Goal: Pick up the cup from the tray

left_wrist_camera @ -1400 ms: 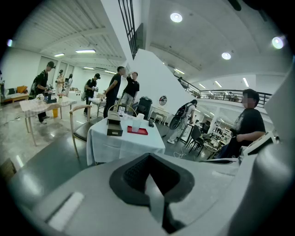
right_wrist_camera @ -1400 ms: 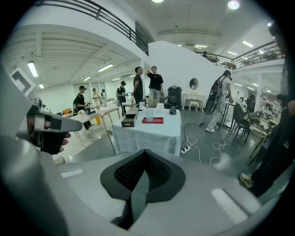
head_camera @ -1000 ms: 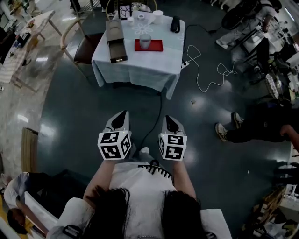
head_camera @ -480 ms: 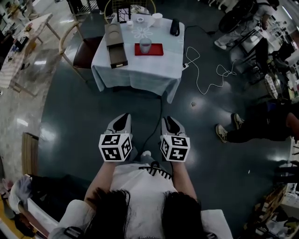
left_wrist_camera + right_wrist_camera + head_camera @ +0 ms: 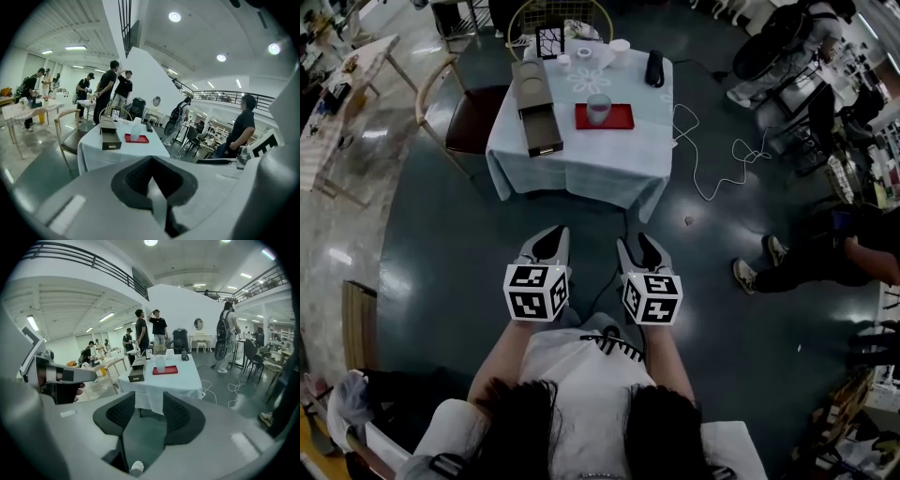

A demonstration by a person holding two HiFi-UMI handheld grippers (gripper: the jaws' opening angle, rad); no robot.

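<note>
One table (image 5: 623,150) under a white cloth stands across the dark floor, with one wooden chair (image 5: 455,108) at its left edge. On it are one long brown drawer box (image 5: 536,108) lying along the left edge, one red tray (image 5: 605,116) about the middle of the top, and one pale cup (image 5: 598,106) upright on the tray's left part. A single black object (image 5: 654,67) stands by the far right corner.

There are two grippers, both held low in front of the person, well apart from the table. The left gripper (image 5: 547,242) has its jaws closed together with nothing between them. The right gripper (image 5: 639,249) has its jaws spread, and only floor and the hanging cloth show through the gap.

The head view shows a white cable (image 5: 712,159) looping on the floor off the table's right edge. The gripper views show people standing beyond the far edge (image 5: 150,331), whom the head view does not take in.

The cup lies far ahead of both pairs of jaws, above and beyond them in each gripper view (image 5: 135,132) (image 5: 160,363), touching neither.
</note>
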